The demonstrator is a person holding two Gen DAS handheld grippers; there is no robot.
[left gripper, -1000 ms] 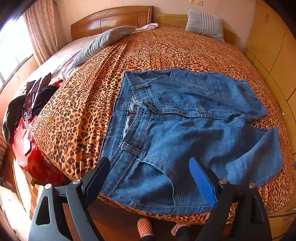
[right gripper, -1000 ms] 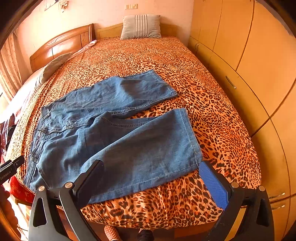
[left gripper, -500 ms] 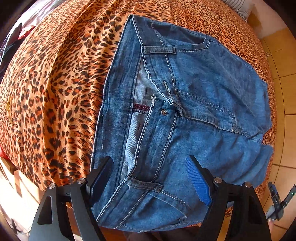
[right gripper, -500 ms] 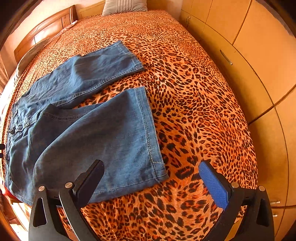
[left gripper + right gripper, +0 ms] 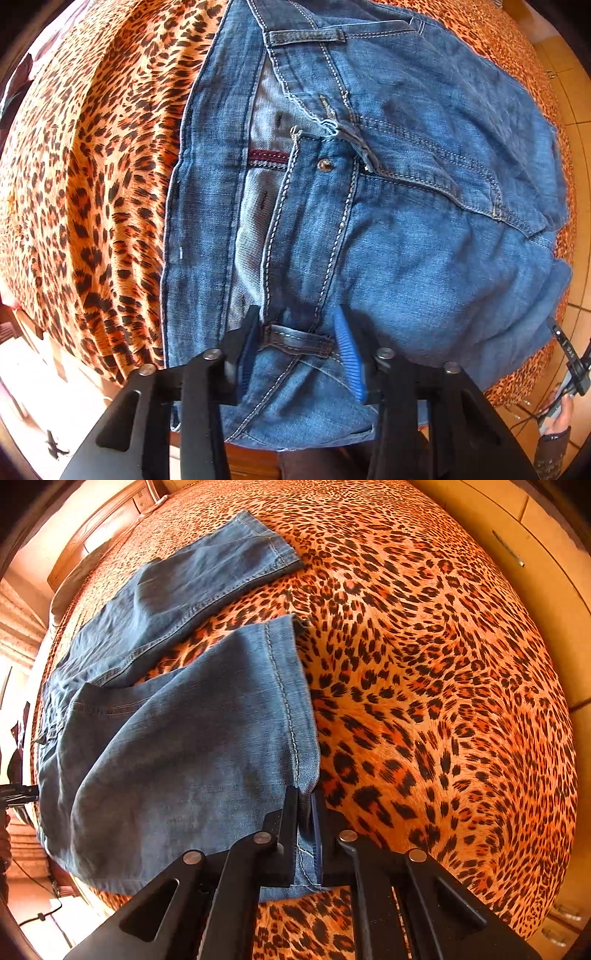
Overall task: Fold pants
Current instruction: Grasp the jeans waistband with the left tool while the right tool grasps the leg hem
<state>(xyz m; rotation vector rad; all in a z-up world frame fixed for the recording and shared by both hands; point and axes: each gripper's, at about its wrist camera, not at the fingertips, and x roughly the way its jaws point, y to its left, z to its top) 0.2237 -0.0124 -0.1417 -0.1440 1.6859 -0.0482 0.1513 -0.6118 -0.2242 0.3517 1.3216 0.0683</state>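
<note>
Blue jeans [image 5: 406, 229] lie spread flat on a leopard-print bedspread [image 5: 92, 177], fly and button up. My left gripper [image 5: 299, 343] sits at the near waistband, its jaws partly closed around a belt loop [image 5: 295, 339] with bunched denim between them. In the right wrist view the two legs [image 5: 184, 720] lie apart. My right gripper [image 5: 304, 812] is shut on the near corner of the near leg's hem [image 5: 291, 716], the cloth pinched between the jaws.
The bedspread [image 5: 424, 701] stretches wide to the right of the legs. Yellow wardrobe doors [image 5: 535, 565] run along the bed's right side. A wooden headboard [image 5: 107, 528] is at the far end. The bed's near edge is just under both grippers.
Both grippers moved down and forward onto the jeans. The left jaws narrowed around the waistband at the belt loop. The right jaws went from wide open to shut on the near leg's hem corner.
</note>
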